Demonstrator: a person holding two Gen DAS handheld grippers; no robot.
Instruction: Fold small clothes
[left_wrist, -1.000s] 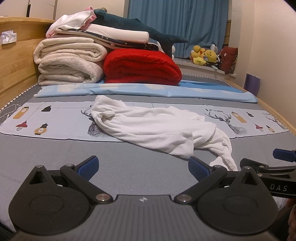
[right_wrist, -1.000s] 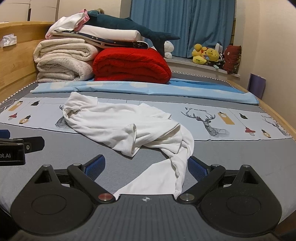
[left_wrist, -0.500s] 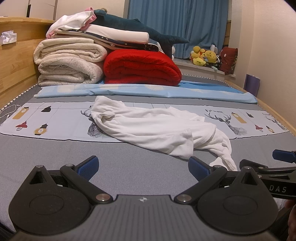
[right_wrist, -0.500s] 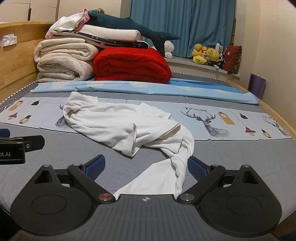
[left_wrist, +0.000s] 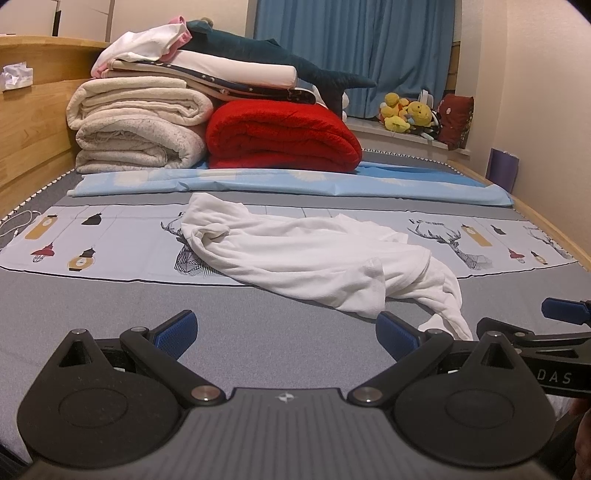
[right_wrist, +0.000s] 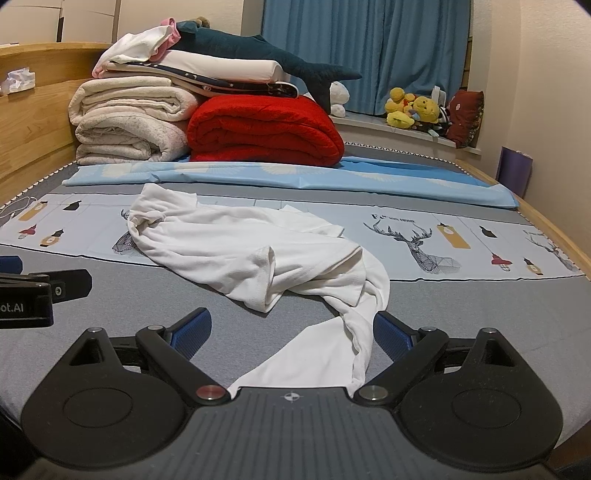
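The right tongs (left_wrist: 554, 332) read "DAS" beside the white garment (left_wrist: 314, 258).

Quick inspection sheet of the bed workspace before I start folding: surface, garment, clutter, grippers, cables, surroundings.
Surface: grey bed sheet with a deer-print band across it; a light blue sheet lies behind.
Job's things: white garment crumpled, unfolded; one end trails toward the right gripper.
Clutter: cream blankets, red blanket and shark plush stacked at the far end.
Grippers: left gripper open, over bare sheet; right gripper open, with the garment's trailing end between its fingers.
Cables: white cable at the left edge.
Surroundings: wooden headboard, blue curtain, yellow plush toys on the sill.
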